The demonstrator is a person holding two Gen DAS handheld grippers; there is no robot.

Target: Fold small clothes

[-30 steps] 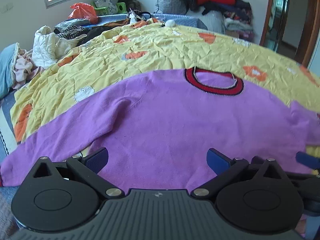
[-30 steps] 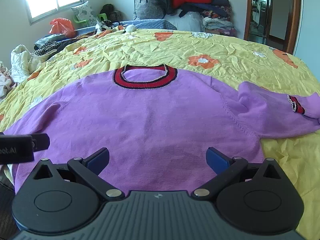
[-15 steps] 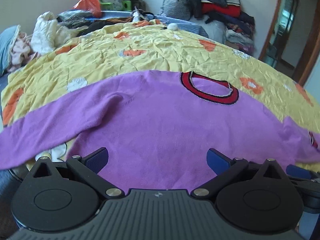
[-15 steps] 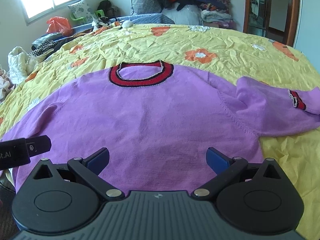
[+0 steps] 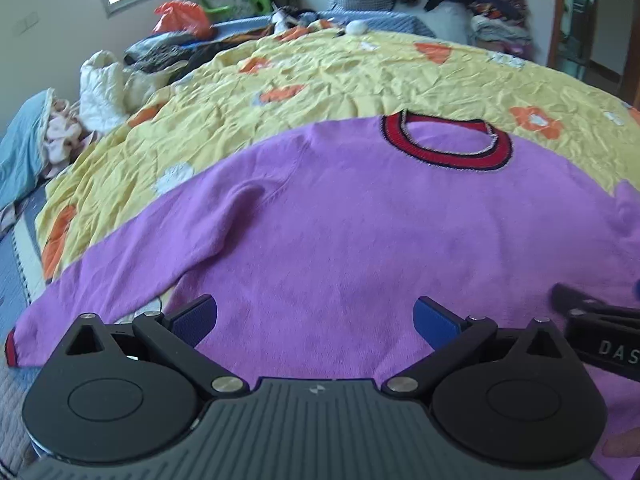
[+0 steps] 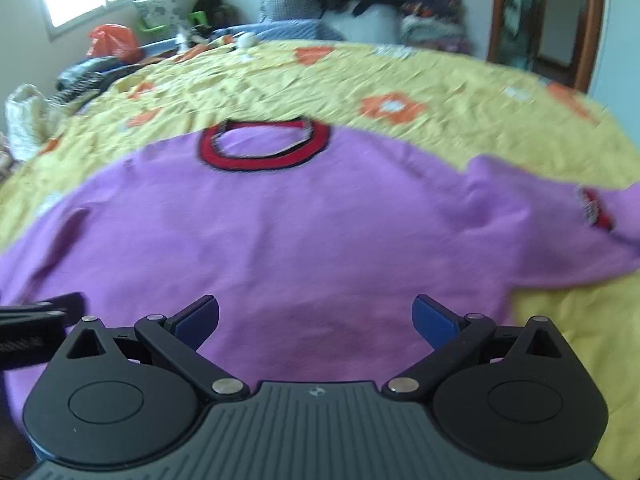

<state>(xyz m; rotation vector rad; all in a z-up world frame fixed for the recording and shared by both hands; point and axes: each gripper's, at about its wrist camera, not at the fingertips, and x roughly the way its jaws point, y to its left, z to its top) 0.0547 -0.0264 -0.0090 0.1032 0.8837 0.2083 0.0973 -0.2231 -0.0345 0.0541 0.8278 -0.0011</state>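
Purple sweater (image 5: 360, 232) flat on bed (image 5: 320, 76), hem at near edge, collar far. Left gripper (image 5: 315, 316) and right gripper (image 6: 315, 316) both wide, empty, over hem; left sleeve (image 5: 120, 264) nearer left gripper.

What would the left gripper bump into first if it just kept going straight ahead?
Most likely the purple sweater: the open left gripper points over its body towards the red collar. Height above the cloth is unclear.

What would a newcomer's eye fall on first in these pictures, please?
A purple sweater lies spread flat across the middle of a yellow flowered bedspread, its red collar at the far side. In front, the left gripper and right gripper are both open above its near hem.
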